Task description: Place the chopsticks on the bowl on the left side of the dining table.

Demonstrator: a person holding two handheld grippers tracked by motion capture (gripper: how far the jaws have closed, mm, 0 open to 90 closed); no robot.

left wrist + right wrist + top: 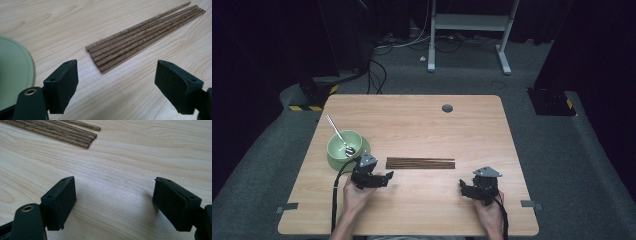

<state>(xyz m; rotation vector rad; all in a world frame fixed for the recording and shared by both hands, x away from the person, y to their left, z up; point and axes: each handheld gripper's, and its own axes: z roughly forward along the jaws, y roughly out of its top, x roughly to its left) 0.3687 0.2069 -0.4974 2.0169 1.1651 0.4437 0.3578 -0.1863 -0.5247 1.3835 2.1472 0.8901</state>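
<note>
Several dark wooden chopsticks (pixel 420 163) lie side by side near the middle of the wooden table (pixel 427 125). My left gripper (pixel 382 179) hovers open just short of their left ends, with nothing between its jaws (pixel 116 75); the chopsticks (pixel 140 37) run away from it toward the upper right. My right gripper (pixel 467 189) stands open over bare wood below their right ends, and the chopstick tips (pixel 75 135) show at the top left of the right gripper view. A green bowl (pixel 344 145) with a metal spoon (pixel 339 135) in it rests on a green plate (pixel 15 72).
A round grey grommet (pixel 447 108) sits in the table's far middle. Beyond the table are floor cables (pixel 377 70) and a white desk frame (pixel 469 30). Tape marks (pixel 287 207) are stuck near the front corners.
</note>
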